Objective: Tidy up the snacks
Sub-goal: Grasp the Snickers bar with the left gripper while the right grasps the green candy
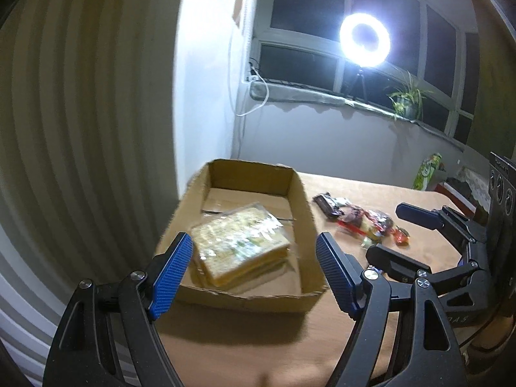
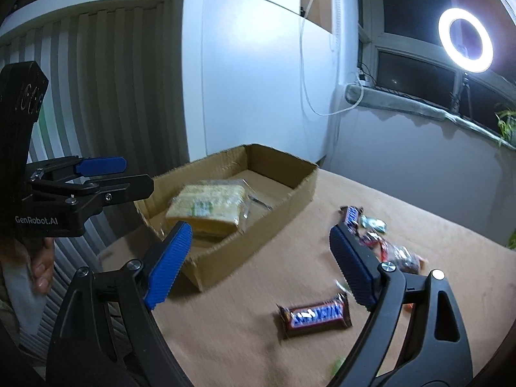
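Right claw [image 2: 259, 264] spread and empty, hanging over the worktop [image 2: 225, 338]; the Snickers bar [image 2: 314, 317] lies just below and ahead between its fingers, long axis running crosswise, so this claw is nearer. Left claw [image 1: 254, 272], also spread and empty, faces the cardboard box [image 1: 306, 222] holding the wrapped sandwich [image 1: 240, 242].

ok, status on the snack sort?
Left gripper and right gripper open, empty. Wrapped sandwich in cardboard box. Snickers bar on table, unobstructed.
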Available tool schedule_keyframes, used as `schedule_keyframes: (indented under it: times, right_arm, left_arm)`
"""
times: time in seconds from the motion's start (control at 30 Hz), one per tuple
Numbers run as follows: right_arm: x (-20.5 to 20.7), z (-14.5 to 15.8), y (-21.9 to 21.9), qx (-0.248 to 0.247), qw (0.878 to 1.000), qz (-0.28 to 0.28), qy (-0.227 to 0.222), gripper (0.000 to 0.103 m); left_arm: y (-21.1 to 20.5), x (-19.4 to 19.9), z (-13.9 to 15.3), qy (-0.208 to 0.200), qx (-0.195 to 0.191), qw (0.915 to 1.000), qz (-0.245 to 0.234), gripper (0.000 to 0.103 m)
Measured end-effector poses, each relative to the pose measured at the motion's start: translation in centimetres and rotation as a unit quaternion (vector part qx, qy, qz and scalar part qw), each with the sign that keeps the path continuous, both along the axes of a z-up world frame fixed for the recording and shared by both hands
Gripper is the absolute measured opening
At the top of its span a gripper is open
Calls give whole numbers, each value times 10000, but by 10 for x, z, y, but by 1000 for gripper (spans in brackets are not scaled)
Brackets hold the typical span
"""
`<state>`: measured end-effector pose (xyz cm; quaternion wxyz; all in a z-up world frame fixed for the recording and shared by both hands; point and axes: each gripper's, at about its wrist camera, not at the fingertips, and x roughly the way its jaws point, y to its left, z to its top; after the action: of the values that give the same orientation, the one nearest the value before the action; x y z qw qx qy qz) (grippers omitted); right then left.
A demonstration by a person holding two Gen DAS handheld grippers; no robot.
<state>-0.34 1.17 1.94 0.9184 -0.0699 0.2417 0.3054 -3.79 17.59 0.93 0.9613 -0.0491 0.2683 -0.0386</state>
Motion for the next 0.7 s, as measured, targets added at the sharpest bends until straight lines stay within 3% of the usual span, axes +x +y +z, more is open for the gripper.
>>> schedule_keyframes:
  times: [0.4, 0.7]
  right_arm:
    - [-15, -14, -68, 171, 9985, -510, 119, 90]
    - [-26, -24, -96, 282, 9968, -725, 190, 90]
  left_arm:
    - [-56, -3, 1, 74, 275, 9983, -512, 79]
    - [-92, -4, -6, 179, 419, 9956, -817, 79]
